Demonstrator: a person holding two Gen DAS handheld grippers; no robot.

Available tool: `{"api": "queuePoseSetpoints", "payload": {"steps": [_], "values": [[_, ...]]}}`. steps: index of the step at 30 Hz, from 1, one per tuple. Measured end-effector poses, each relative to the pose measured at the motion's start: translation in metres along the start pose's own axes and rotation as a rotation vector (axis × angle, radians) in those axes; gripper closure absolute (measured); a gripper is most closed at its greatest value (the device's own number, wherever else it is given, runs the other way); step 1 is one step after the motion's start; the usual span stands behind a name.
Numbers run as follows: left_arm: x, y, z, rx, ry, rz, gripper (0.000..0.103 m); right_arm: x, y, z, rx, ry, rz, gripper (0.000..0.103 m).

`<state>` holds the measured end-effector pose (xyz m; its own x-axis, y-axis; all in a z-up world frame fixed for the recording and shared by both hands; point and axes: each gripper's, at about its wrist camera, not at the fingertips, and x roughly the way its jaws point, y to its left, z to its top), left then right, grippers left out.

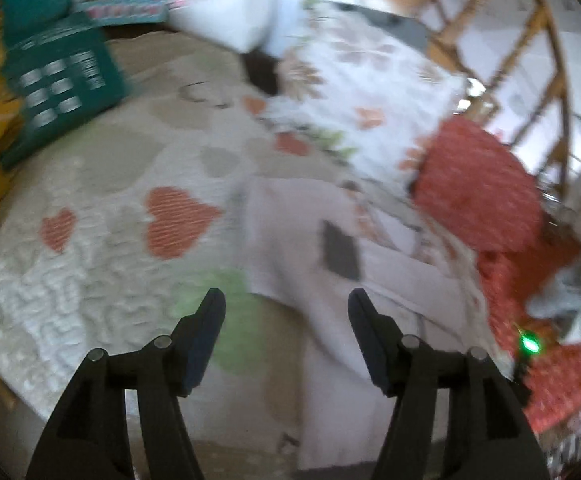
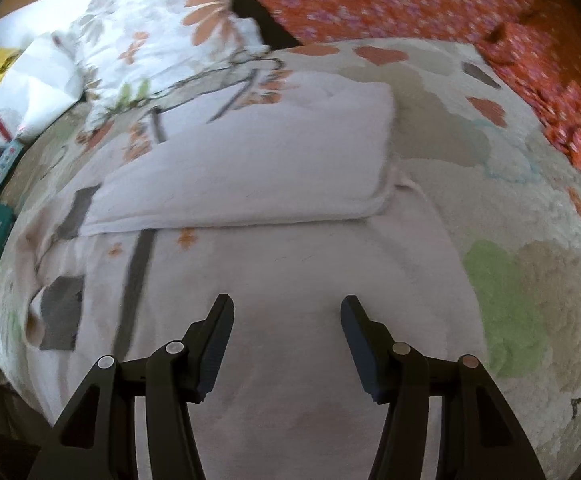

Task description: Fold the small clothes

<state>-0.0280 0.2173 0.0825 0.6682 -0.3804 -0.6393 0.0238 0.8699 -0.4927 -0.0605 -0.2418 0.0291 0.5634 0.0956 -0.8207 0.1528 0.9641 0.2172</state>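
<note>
where the bed [image 2: 530, 300] fills both views, its cream textured spread carries orange hearts and green patches. an orange flowered cloth [image 2: 410, 0] lies along the bed's far edge in the right wrist view, with a white pillow with orange flowers [image 2: 162, 32] beside it towards the far left corner. the pale pink garment [image 2: 270, 272] lies spread across the middle of the bed, its upper part folded over into a flat band [image 2: 250, 160], with grey patches [image 2: 60, 312] showing near its left side. in the left wrist view the same garment [image 1: 350, 280] lies just ahead, blurred. a green box with white marks [image 1: 58, 80] sits towards the bed's far left edge. the right hand-held gripper [image 2: 286, 308] hangs over the garment's near part, fingers spread apart and pinching nothing. the left hand-held gripper [image 1: 286, 300] is likewise spread wide, over the garment's edge, with nothing between its fingers.
</note>
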Motion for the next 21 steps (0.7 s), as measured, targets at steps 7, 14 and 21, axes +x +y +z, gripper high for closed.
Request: {"api": "queuePoseSetpoints", "payload": {"steps": [7,14,21], "values": [[0.011,0.02,0.006,-0.086,0.016,0.064,0.038,-0.019,0.103,-0.013,-0.289,-0.041,0.227,0.043],[0.035,0.018,0.027,-0.069,0.033,0.166,0.037,0.007,0.213,-0.05,-0.615,-0.061,0.226,0.043],[0.044,0.035,0.049,-0.115,0.016,0.211,0.037,0.026,0.241,-0.037,-0.647,0.063,0.272,0.1]]}}
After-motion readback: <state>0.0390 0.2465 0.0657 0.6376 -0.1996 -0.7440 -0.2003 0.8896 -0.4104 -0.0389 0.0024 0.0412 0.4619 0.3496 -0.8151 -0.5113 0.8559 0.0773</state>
